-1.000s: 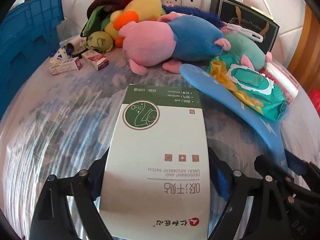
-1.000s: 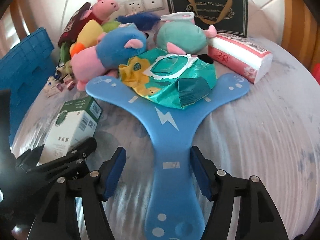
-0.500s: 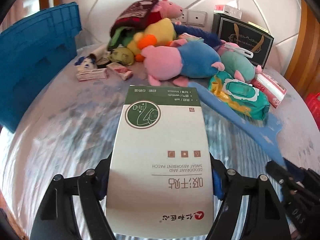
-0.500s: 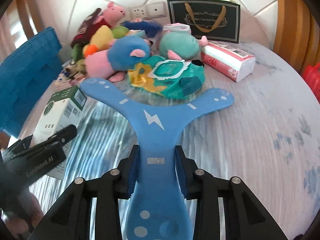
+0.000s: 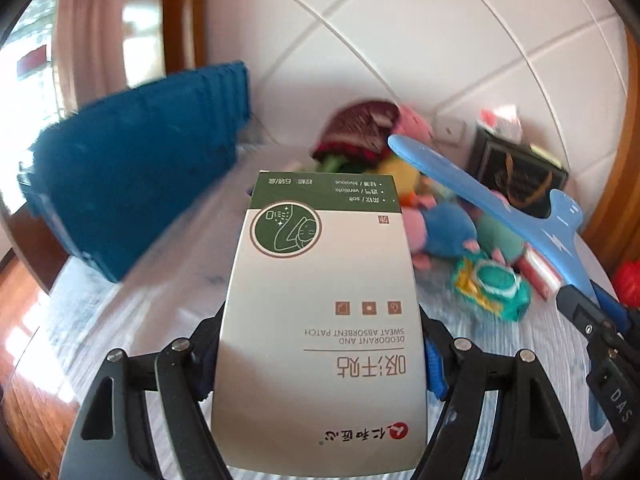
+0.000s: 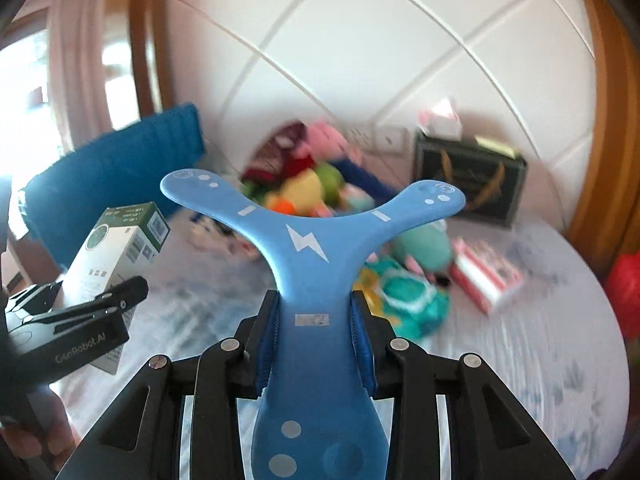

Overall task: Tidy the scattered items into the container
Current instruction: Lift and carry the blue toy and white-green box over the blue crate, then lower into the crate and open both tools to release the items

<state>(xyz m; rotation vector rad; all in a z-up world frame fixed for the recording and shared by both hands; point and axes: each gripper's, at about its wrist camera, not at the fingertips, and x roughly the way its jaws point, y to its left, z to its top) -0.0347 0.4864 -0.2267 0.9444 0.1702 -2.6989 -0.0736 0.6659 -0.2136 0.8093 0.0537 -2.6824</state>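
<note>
Nearest in my left wrist view, the left gripper [image 5: 320, 364] is closed on the white-and-green carton [image 5: 320, 320], its blue pads pressed to the carton's two long sides, jaws fairly wide because the carton is wide. The carton points away from the camera, clear of the bed [image 5: 168, 288]; its print reads "Deodorant and sweat absorbent patch", upside down from here.

Nearest in my right wrist view, the right gripper [image 6: 316, 336] is clamped narrowly on the stem of the blue three-armed boomerang [image 6: 308, 248], pads against both stem edges. The boomerang's two forward arms spread left and right above the bed, touching nothing else. In that view the left gripper and its carton appear at the left, with part of a hand [image 6: 24, 440] below them.

Beyond both grippers, on the pale patterned bedcover: a teal wet-wipe pack [image 6: 408, 300], just beside it a pink-and-white tissue pack [image 6: 486, 276], and behind them a heap of plush toys [image 6: 312, 184], blurred.

Further left, the blue container [image 5: 136, 184] stands at the bed's edge, well apart from both held items.

Farthest, against the white padded headboard [image 6: 360, 60], stands a dark gift bag [image 6: 472, 184].
</note>
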